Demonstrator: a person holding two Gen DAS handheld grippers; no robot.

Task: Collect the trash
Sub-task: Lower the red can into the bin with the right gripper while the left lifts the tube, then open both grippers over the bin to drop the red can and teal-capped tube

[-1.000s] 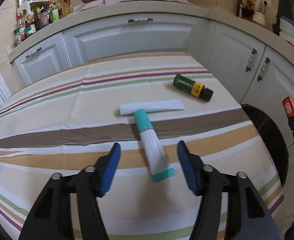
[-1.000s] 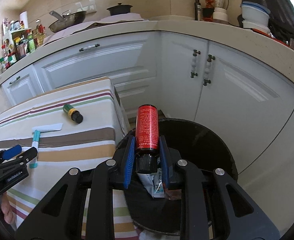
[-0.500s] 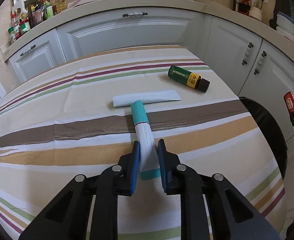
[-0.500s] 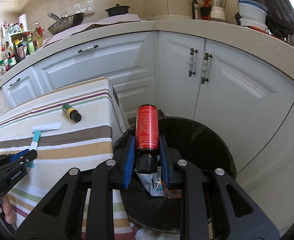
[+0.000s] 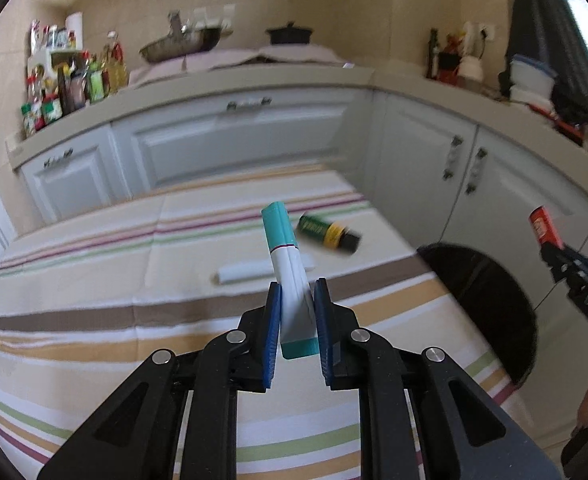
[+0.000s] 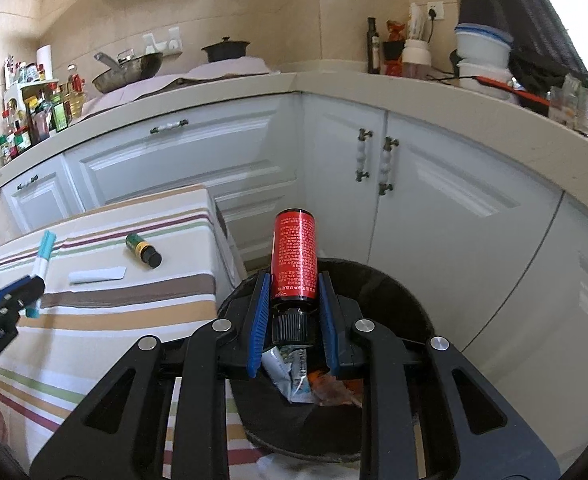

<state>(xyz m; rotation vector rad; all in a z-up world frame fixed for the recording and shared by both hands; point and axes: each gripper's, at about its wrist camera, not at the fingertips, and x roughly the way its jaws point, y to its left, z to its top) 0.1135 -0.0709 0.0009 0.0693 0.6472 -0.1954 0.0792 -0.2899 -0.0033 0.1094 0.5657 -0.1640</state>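
Left wrist view: left claw (image 5: 297, 328) clenched on teal-white tube (image 5: 290, 280) near crimped end, clear of desk (image 5: 94, 320). Judged light, soft, squashy. Right claw (image 6: 294, 312) gripped red bottle (image 6: 294, 260), rigid, over bin (image 6: 393, 292).

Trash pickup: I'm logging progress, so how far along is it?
Done: wrappers already lie in the black bin. In hand: the right gripper holds a red bottle over the bin; the left gripper has the teal-and-white tube clear of the table. Left: the green bottle and white strip on the striped cloth.
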